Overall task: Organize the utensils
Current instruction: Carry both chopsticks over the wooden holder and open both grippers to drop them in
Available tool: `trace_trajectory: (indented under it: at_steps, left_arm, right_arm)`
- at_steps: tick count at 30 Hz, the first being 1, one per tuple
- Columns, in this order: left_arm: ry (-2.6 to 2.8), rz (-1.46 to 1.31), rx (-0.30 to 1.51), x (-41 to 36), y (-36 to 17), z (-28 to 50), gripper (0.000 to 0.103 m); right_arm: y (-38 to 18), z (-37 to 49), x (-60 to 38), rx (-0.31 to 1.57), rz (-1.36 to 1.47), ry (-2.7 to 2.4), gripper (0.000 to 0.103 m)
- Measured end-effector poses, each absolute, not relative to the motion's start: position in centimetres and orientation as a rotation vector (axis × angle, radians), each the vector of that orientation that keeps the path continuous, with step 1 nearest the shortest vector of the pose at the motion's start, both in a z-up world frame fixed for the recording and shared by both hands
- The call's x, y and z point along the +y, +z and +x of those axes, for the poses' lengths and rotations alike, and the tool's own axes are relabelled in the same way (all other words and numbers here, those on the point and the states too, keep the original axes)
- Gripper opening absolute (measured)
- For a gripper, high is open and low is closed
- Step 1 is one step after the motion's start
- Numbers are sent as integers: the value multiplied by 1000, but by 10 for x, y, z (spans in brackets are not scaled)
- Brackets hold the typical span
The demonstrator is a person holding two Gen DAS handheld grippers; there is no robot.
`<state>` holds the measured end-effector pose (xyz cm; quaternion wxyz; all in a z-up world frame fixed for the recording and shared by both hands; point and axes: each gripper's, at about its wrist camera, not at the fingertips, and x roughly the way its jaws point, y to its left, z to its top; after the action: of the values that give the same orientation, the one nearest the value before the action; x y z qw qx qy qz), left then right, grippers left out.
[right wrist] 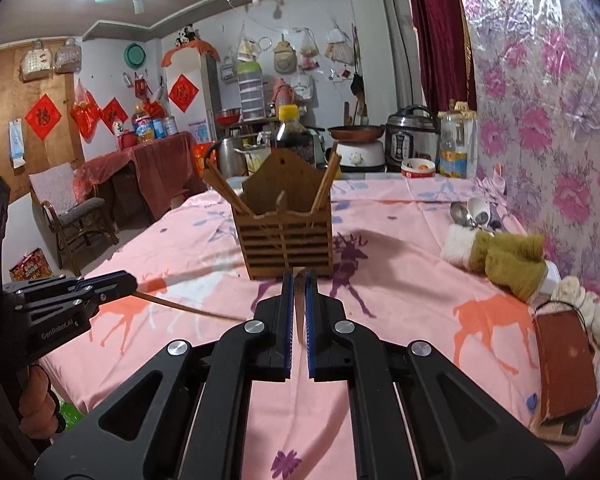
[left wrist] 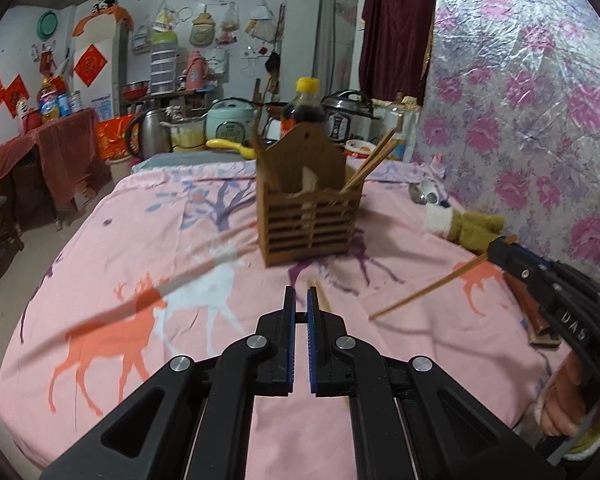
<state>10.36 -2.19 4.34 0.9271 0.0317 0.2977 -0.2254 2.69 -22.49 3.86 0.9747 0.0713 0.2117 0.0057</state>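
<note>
1. A pink cloth printed with orange, white and purple deer covers the whole table surface.
2. A brown slatted wooden utensil holder stands upright near the middle of the cloth, with chopsticks leaning in its compartments.
3. Toward the flowered wall lie metal spoons and a white spoon, close together.
4. Just beside the spoons rests an olive-green and white knitted bundle.
5. Nearer the table edge lies a worn reddish-brown book, with a pale crumpled cloth touching its far end.
</note>
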Motion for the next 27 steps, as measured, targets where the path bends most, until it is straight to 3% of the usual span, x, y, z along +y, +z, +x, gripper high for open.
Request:
trace_trajectory:
  at_steps: [11,22,27]
  left_arm:
    - [-521,80,581,-50,89,145,6]
    - [-477,43,368,-70,187,206,6]
    - [-428,36,331,-81,181,240,6]
  right_arm:
    - [69,64,-227,410,142,39,6]
    - [143,131,-234,298,137,20,6]
    - [149,166,-234,273,134,-4,6]
